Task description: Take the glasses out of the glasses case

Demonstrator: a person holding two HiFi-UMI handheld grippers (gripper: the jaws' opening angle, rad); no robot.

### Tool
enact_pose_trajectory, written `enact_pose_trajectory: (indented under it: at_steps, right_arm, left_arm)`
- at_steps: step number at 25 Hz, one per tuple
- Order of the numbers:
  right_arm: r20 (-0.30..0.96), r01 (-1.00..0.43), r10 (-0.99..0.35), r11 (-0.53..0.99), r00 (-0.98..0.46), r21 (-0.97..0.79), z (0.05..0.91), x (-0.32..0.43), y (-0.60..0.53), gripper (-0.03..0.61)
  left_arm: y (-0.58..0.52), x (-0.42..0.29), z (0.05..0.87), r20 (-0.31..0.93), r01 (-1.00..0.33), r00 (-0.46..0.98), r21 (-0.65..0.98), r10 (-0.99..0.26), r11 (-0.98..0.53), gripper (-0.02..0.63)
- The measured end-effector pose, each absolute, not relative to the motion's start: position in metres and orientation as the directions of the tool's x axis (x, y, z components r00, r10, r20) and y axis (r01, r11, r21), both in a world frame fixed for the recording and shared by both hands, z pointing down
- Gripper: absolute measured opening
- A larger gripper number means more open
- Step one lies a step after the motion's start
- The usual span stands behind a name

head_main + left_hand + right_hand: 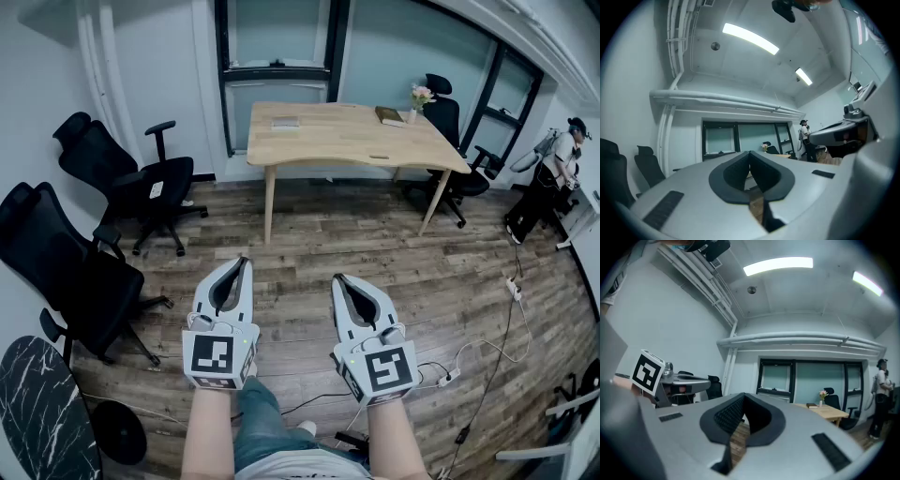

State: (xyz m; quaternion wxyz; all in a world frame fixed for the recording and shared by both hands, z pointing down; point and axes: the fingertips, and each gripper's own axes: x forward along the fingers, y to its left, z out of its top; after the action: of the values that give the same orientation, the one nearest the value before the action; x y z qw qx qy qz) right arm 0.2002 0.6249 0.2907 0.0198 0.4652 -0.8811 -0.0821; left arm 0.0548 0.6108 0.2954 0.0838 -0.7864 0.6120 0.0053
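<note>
Jaws closed (empty) on left gripper (pixel 241 262) and right gripper (pixel 339 279); table (pixel 347 133) ahead

No legible text, brand or number anywhere. Only signs: black-and-white square marker pattern (pixel 213 356) on left claw (pixel 242 261) cube, similar one on right claw (pixel 339 278) cube; no lettering.

A light wooden table (pixel 347 136) stands on the wood-plank floor (pixel 375 253) before a dark-framed window (pixel 277 47). Black office chairs (pixel 141 178) line the pale left wall, under ceiling strip lights (pixel 778 266).
</note>
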Motion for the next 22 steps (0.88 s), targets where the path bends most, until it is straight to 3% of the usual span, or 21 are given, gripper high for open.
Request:
enact_pose_trajectory:
  at_steps: [9, 22]
  right_arm:
    - [-0.029, -0.824, -0.83, 0.549, -0.557, 0.143, 0.298, 0.157, 0.547, 0.009]
    - [-0.036, -0.879, -0.883, 0.462, -0.469, 0.119, 0.302, 0.06, 0.344, 0.011]
  left_arm:
    - [0.534, 0.015, 0.303, -0.083, -0.956, 0.272, -0.134, -0.959, -0.259, 0.017]
    - [0.324, -0.084, 0.305, -0.073, -0.927, 0.362, -0.133, -0.929, -0.35, 0.017]
